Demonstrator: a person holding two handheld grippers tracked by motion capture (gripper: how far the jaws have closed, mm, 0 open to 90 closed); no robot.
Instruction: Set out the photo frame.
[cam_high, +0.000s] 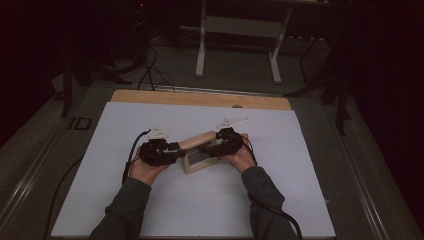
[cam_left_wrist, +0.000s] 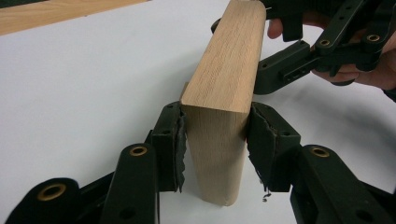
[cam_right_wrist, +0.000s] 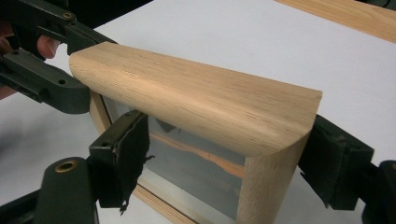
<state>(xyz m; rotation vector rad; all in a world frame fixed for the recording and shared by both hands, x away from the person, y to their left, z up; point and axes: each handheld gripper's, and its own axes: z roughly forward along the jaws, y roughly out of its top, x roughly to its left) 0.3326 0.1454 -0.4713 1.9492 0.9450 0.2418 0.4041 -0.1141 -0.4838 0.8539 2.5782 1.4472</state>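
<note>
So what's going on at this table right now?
A person is holding a wooden frame with a glass pane upright on the white table, one set of tongs at each end. The left tongs are clamped across one end of the frame's wooden edge. The right tongs straddle the other end, one pad in front of the glass and one behind the wood; whether they press is hard to tell. The frame's bottom appears to rest on the table.

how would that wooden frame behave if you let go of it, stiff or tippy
The wooden frame looks like solid, rigid wood, so it should not flex between the left hand-held gripper and the right hand-held gripper. It stands on a narrow edge on the white sheet, so it could tip. Its glossy pane may be fragile.
</note>
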